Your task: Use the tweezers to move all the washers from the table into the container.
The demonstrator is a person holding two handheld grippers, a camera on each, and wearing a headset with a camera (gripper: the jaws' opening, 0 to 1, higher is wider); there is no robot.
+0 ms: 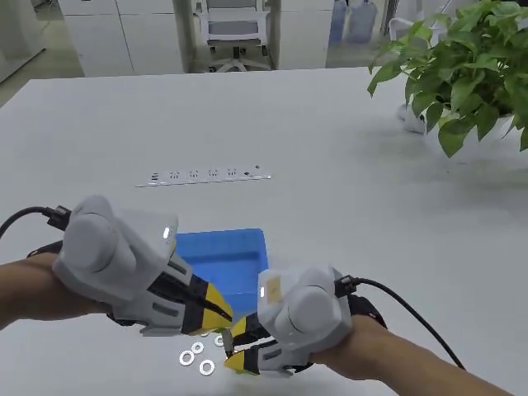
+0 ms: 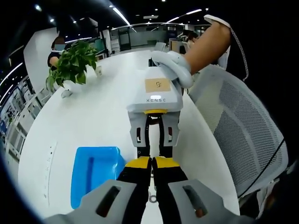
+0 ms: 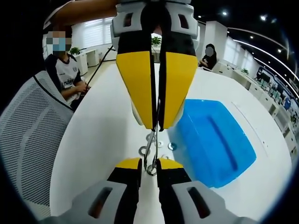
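The left tool [image 1: 219,312] pinches the tweezers [image 3: 153,149], jaws narrow. The right tool [image 1: 235,346] stands narrow at their far end, grip unclear. The washers [image 1: 196,356], probably light and slippery, lie on the desk [image 1: 330,206] beside the blue container [image 1: 247,238]; nip each by its rim.

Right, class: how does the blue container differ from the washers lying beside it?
The container is blue, rectangular and open-topped; the washers are silvery flat rings. The container is one large piece; the washers are several, each far smaller. Both rest on the white table, near each other.
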